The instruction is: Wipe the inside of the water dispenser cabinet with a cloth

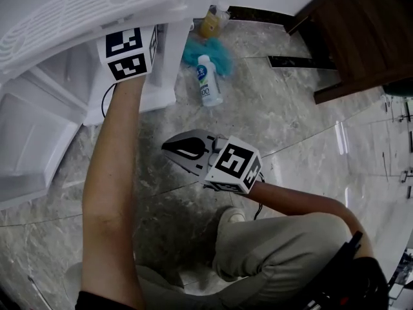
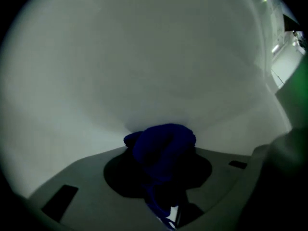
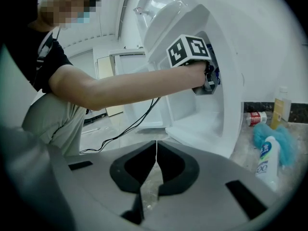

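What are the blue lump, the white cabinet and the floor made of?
Cloth: soft fabric, bunched in folds. Cabinet: probably smooth white plastic, with moulded vent slots. Floor: looks like polished grey stone or tile, veined and reflecting light.

A white bottle with a blue label (image 1: 208,81) stands upright on the grey marbled floor (image 1: 303,128). Just behind it lies a fluffy teal bundle (image 1: 216,53). Farther still, a yellow bottle (image 1: 211,22) stands by the dark skirting. A red can (image 3: 256,118) lies on its side beside that bottle. Dark wooden furniture (image 1: 361,31) fills the far right. A black cable (image 3: 126,127) trails over the floor.
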The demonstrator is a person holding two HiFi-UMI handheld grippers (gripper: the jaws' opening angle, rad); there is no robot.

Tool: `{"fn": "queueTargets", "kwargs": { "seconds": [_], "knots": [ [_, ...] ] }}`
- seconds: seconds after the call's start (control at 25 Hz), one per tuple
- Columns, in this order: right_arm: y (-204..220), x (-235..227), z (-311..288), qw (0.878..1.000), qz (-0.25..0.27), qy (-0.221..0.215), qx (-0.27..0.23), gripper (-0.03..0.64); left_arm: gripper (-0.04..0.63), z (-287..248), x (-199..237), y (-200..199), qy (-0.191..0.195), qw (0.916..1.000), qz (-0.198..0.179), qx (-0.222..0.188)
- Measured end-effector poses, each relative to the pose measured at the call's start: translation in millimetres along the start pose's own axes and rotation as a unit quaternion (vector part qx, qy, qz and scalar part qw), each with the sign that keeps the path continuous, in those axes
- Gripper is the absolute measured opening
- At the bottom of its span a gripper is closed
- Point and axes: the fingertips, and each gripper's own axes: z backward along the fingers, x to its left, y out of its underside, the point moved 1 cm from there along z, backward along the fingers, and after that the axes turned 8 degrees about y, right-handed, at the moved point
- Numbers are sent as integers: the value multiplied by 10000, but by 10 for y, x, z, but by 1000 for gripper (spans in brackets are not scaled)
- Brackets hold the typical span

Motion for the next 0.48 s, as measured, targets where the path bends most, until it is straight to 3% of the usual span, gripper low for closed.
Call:
{"fn": "queueTargets", "kwargs": {
  "seconds": [0.16, 0.36, 0.48],
  "knots": [
    [62, -25, 14, 10000, -59, 33, 52, 2, 144, -1, 15, 118, -2, 9997, -180, 157],
    [68, 33, -69, 9999, -135, -77, 65, 2, 144, 222, -145, -18, 65, 9997, -84, -213],
    [61, 80, -124, 9998, -81, -168, 96, 2, 144, 246, -175, -33, 150, 9994, -196, -226]
  ]
}}
